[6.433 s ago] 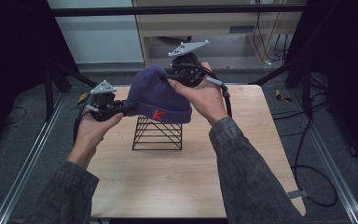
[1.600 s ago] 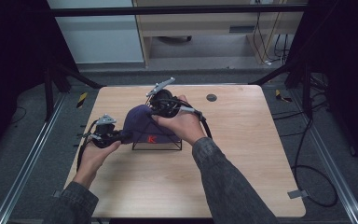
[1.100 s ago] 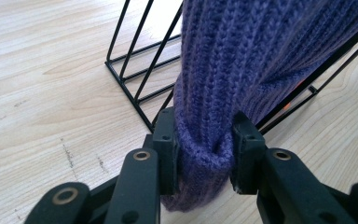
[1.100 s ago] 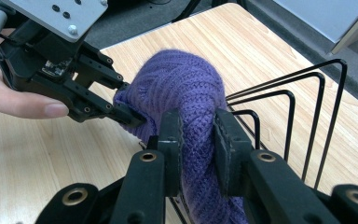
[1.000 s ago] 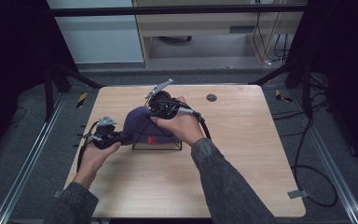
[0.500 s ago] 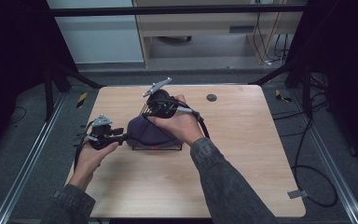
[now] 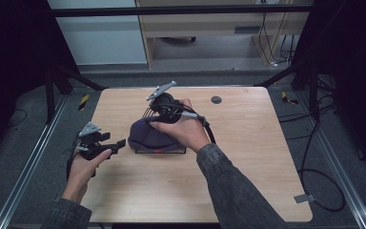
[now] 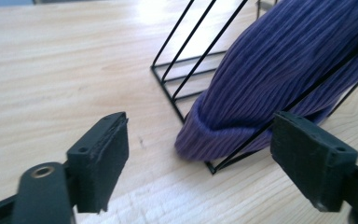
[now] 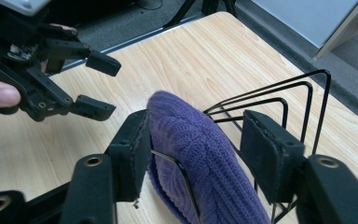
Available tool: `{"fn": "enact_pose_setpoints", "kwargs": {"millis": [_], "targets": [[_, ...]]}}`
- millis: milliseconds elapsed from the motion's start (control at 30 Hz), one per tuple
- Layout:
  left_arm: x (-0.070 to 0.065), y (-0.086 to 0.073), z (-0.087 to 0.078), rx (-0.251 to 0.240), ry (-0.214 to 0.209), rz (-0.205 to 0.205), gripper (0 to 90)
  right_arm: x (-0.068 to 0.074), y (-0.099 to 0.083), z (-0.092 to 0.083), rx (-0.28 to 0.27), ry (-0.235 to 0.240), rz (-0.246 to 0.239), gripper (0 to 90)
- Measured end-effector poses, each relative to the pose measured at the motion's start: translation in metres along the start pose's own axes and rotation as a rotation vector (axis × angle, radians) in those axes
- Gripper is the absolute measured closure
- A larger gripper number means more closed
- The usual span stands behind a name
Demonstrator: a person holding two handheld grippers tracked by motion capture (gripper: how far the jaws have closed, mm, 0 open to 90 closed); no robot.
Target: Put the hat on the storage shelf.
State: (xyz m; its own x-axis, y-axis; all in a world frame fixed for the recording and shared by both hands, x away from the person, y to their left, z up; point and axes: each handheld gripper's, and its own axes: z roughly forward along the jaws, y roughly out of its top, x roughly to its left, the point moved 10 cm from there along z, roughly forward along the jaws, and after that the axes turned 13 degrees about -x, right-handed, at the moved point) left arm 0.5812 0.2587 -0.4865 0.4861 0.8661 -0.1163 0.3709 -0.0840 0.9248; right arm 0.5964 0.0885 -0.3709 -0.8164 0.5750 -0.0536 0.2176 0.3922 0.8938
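A purple knit beanie (image 7: 150, 136) lies draped over a black wire rack (image 7: 162, 151) in the middle of the table. My left gripper (image 7: 119, 144) sits a little left of the rack. In the left gripper view the left gripper (image 8: 200, 126) stands open after just widening, with the beanie's rim (image 8: 223, 135) beyond its pads. My right gripper (image 7: 158, 117) hangs over the beanie from behind. In the right gripper view its jaws (image 9: 198, 121) have just been opening. The beanie (image 9: 200, 154) and rack wires (image 9: 307, 79) lie between the pads, unpinched.
The wooden table (image 7: 248, 157) has bare room right of the rack and along its near side. A small dark round disc (image 7: 216, 99) is set in the far part of the top. Black frame rails border the table on both sides.
The beanie came down onto the rack. Both grippers have let go of it and opened. My left gripper has drawn back to the left, away from the beanie.
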Motion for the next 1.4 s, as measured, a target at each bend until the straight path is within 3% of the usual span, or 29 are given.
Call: {"fn": "enact_pose_setpoints", "kwargs": {"millis": [100,200,333,667,1033,1233,1400], "targets": [[0.001,-0.009,0.000,0.040,0.025,0.034,15.9,0.003,0.002,-0.003,-0.004,-0.001,0.000,38.2],[0.002,-0.020,0.000,0.065,0.029,0.036,14.5,0.005,0.002,-0.006,-0.011,0.001,0.000,35.6],[0.009,-0.033,0.001,0.113,0.065,0.069,13.2,0.005,0.001,-0.012,-0.015,-0.003,0.003,32.2],[0.025,-0.055,0.003,0.185,0.099,0.036,9.6,-0.016,-0.007,-0.034,-0.055,-0.056,0.048,20.2],[0.030,-0.064,0.006,0.210,0.092,0.036,6.5,-0.051,-0.039,-0.063,-0.081,-0.142,0.108,10.0],[0.031,-0.070,0.007,0.248,0.102,0.073,5.8,-0.065,-0.057,-0.085,-0.107,-0.170,0.132,7.5],[0.030,-0.074,0.007,0.270,0.098,0.087,5.5,-0.076,-0.086,-0.108,-0.111,-0.207,0.166,7.1]]}}
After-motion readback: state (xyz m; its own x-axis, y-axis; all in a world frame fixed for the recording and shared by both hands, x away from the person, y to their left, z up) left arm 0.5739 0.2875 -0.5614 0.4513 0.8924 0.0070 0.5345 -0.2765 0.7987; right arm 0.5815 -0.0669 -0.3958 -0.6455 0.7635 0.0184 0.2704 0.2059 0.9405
